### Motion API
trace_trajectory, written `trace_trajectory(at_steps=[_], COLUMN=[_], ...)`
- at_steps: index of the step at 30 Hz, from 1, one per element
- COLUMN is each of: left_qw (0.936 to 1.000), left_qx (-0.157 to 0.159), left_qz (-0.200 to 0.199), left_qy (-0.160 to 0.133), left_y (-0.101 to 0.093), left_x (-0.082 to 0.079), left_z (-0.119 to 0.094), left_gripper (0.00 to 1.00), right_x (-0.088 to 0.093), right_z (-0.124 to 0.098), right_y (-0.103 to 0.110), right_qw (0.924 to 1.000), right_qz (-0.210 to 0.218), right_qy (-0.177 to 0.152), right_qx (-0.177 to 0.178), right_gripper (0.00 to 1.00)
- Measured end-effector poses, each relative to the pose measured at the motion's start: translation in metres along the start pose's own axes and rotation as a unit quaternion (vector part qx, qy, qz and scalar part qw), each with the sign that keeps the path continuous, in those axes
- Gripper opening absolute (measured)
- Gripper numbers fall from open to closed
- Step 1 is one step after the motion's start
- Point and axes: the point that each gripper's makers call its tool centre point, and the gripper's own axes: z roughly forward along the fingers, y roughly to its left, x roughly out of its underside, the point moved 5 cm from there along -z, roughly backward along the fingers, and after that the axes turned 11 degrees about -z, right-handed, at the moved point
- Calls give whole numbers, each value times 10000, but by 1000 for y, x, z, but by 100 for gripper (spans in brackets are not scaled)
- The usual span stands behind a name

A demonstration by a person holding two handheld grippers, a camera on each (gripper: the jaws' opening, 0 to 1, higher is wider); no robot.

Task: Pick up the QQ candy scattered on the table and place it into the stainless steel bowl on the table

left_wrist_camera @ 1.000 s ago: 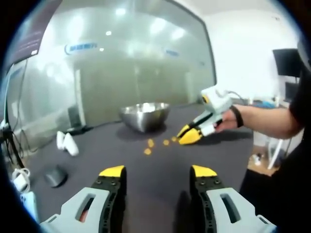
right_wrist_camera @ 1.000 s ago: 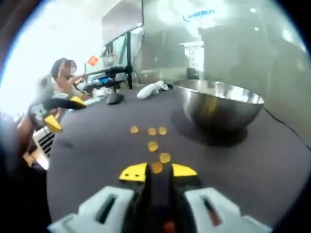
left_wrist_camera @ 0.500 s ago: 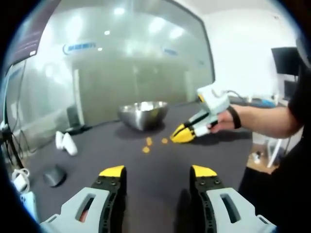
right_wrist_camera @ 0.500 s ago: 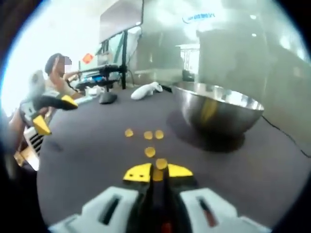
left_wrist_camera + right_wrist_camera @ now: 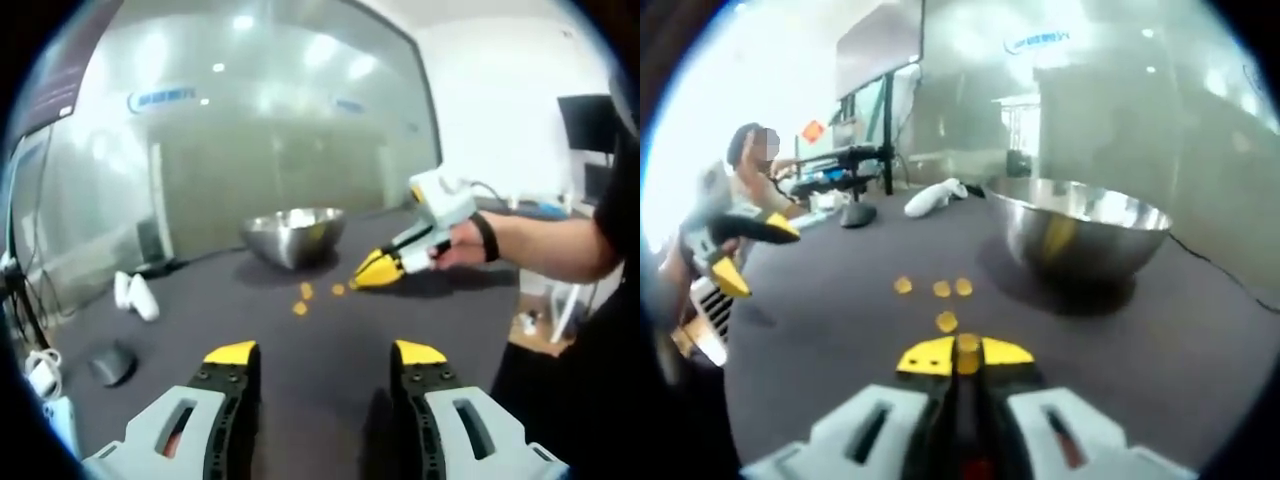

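Several orange QQ candies [image 5: 947, 322] lie on the dark table in front of the stainless steel bowl [image 5: 1080, 230]. My right gripper [image 5: 966, 352] is shut on one QQ candy, which shows orange between its yellow tips. In the left gripper view the same candies [image 5: 300, 308] lie short of the bowl [image 5: 293, 235]. The right gripper [image 5: 376, 270], held in a hand, hovers just right of them. My left gripper [image 5: 325, 352] stands open low over the table, with nothing between its jaws. It also appears at the left of the right gripper view as the left gripper [image 5: 752, 252].
A white object [image 5: 135, 296] and a dark computer mouse [image 5: 113, 362] lie on the table to the left. In the right gripper view they sit behind the candies: the white object [image 5: 935, 196] and the mouse [image 5: 858, 213]. A person sits beyond the table's left edge.
The right gripper has lifted slightly off the table and edged toward the bowl with a candy pinched in its tips. The left gripper has stayed open and still.
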Motion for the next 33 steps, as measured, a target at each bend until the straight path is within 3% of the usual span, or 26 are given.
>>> trace_trajectory(at_steps=[6, 8, 14, 22, 23, 25, 33], left_qw=[10000, 10000, 10000, 10000, 10000, 10000, 10000], left_qx=[7, 5, 28, 36, 31, 60, -12], left_qz=[15, 19, 45, 33, 37, 40, 53], left_qy=[-20, -22, -4, 31, 46, 47, -7], left_y=[-1, -1, -2, -2, -3, -5, -4], left_x=[-2, -2, -2, -1, 0, -1, -5], left_z=[0, 0, 1, 4, 5, 6, 0], left_gripper=[54, 54, 54, 54, 54, 54, 54], right_x=[-6, -11, -20, -57, -63, -78, -109], right_z=[-14, -17, -32, -49, -46, -44, -18], right_y=[-7, -21, -41, -86, -88, -97, -110], right_qw=[9996, 9973, 9904, 9591, 9583, 9487, 9464], right_qz=[58, -64, 51, 39, 48, -49, 47], right_qy=[-119, -379, -655, -1514, -1568, -1814, -2036], right_qx=[237, 631, 1220, 2391, 2389, 2589, 2505], right_gripper=[9, 9, 9, 9, 9, 9, 9])
